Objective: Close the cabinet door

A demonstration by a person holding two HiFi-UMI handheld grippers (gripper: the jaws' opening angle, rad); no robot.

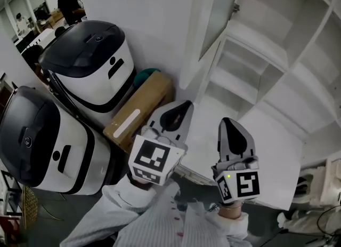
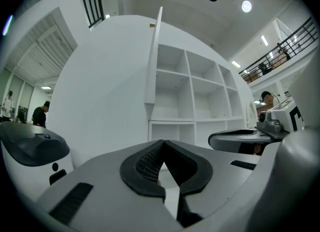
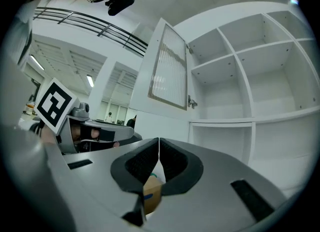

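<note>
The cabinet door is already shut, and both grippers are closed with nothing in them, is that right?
Not quite. The cabinet door stands open, swung out from the shelves; the right gripper view shows it. The left gripper and right gripper are indeed closed with nothing in them.

Ahead of right claw (image 1: 228, 121): open shelves (image 1: 277, 54), free room. Door (image 1: 216, 11) swung out, above and ahead of left claw (image 1: 184, 105). Left of left claw: cardboard box (image 1: 141, 107) close, two bulky machines (image 1: 90, 62) beyond, blocking.
</note>
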